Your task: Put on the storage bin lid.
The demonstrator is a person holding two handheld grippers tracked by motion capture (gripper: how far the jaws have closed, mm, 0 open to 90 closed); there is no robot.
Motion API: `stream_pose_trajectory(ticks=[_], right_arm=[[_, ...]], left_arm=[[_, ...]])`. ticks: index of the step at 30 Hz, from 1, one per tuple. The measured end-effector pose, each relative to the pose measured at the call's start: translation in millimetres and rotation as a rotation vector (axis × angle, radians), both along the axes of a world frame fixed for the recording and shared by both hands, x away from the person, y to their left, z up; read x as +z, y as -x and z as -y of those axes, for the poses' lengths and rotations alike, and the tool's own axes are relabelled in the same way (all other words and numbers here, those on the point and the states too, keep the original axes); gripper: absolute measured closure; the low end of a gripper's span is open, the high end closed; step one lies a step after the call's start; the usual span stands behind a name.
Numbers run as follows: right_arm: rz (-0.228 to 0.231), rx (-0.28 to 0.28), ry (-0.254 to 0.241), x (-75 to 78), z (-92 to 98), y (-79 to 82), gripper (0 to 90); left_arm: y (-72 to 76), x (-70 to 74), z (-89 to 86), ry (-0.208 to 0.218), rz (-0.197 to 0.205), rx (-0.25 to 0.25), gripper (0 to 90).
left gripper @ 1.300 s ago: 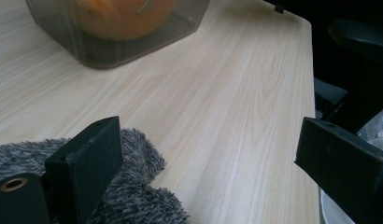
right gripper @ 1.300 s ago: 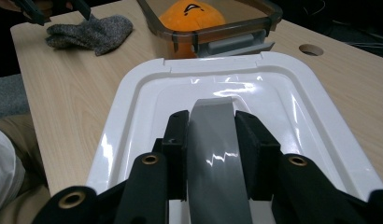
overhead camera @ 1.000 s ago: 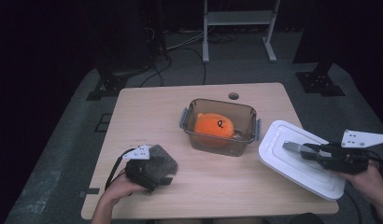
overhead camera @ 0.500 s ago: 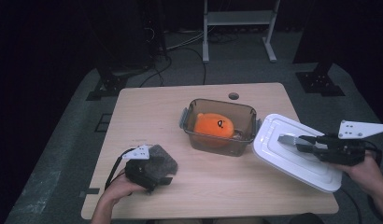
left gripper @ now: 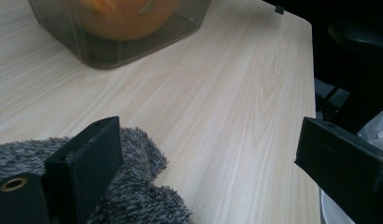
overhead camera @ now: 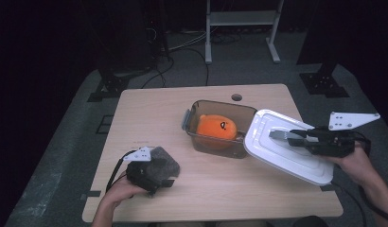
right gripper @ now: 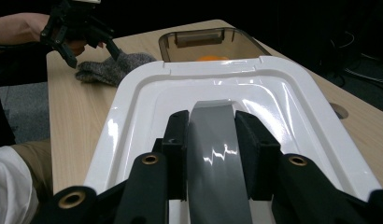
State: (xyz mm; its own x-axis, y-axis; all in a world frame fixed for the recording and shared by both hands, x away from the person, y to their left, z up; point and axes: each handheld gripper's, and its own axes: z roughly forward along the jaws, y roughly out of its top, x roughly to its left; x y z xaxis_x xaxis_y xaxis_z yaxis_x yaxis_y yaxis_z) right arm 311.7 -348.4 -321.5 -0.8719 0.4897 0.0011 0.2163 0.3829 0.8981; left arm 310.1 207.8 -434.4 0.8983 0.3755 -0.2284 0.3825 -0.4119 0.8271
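Right gripper (overhead camera: 283,135) clamped on lid (overhead camera: 277,153) handle, lid tilted at container's (overhead camera: 219,127) 3 o'clock; left gripper (left gripper: 208,163) jaws wide, beside grey cloth (overhead camera: 160,163).

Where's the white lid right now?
In the high view the white lid is at the table's right side, held tilted by its grey handle in the right gripper, its far edge beside the brown container.

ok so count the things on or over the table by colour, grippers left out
orange: 1, plush toy
smoky brown: 1, plastic container
white: 1, container lid with a grey handle
grey: 1, fuzzy cloth
total: 4
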Motion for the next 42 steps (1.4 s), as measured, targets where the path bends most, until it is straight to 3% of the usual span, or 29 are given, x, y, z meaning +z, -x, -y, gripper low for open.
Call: stream_pose_trajectory(ticks=[23, 42], right_arm=[[0.020, 0.070, -0.002, 15.4, -36.2, -30.4, 65.8], [0.016, 0.116, 0.004, 17.9, -64.2, -51.6, 65.8]], left_arm=[[-0.1, -0.9, -1.6, 0.002, -0.001, -0.001, 6.5], [-0.8, -0.8, -4.4, 0.010, -0.004, 0.004, 6.5]])
